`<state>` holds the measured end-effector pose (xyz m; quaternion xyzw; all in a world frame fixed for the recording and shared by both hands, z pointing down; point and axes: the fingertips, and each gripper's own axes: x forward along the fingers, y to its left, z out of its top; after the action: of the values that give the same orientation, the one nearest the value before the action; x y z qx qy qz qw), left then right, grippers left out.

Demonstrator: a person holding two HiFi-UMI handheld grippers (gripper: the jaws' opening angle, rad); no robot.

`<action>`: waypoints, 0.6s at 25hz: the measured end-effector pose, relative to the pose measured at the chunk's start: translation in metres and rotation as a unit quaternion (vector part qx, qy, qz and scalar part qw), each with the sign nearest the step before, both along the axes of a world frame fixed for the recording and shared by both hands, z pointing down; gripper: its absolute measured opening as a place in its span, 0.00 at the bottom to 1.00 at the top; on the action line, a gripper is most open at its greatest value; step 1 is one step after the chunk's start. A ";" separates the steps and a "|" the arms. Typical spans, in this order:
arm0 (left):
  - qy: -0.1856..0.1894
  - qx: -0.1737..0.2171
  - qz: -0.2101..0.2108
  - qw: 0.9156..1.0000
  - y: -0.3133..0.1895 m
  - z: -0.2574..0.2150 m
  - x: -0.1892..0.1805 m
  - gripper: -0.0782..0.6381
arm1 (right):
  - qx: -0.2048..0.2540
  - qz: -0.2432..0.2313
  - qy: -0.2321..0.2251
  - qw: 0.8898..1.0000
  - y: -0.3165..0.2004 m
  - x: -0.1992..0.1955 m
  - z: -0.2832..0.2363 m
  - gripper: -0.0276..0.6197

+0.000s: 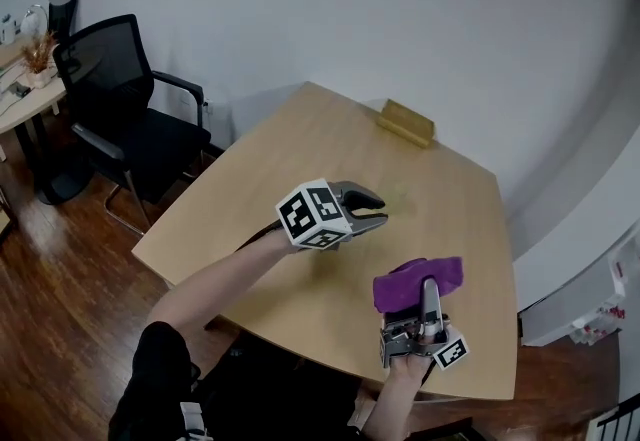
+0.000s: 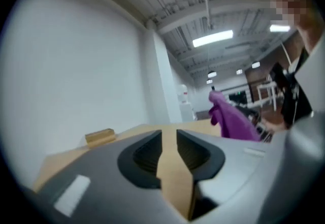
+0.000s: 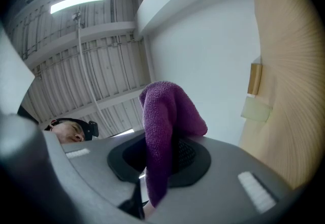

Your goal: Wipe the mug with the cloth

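The purple cloth (image 1: 415,281) hangs bunched over my right gripper (image 1: 428,289), which is shut on it near the table's near right edge and points up and away. In the right gripper view the cloth (image 3: 162,126) stands up from between the jaws of that gripper (image 3: 160,154). My left gripper (image 1: 378,210) hovers over the middle of the table, pointing right, jaws apart with nothing between them. The left gripper view shows bare tabletop through the gap of the gripper (image 2: 169,139) and the cloth (image 2: 231,119) off to the right. No mug shows in any view.
A small wooden block (image 1: 406,122) lies at the far edge of the light wooden table (image 1: 300,149). A black office chair (image 1: 125,119) stands to the table's left, a white wall runs behind, and another desk (image 1: 25,94) sits far left.
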<state>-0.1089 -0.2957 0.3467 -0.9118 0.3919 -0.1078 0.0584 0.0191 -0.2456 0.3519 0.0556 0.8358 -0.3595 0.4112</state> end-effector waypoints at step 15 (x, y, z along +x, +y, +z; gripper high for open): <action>-0.456 -0.044 0.080 0.885 -0.172 0.117 -0.006 0.46 | -0.007 0.049 0.027 0.998 -0.019 0.015 0.010 0.13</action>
<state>-0.1153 -0.4678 0.4641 -0.7919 0.2421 -0.5239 0.1995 0.0345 -0.2643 0.3618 0.0022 0.8461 -0.3458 0.4055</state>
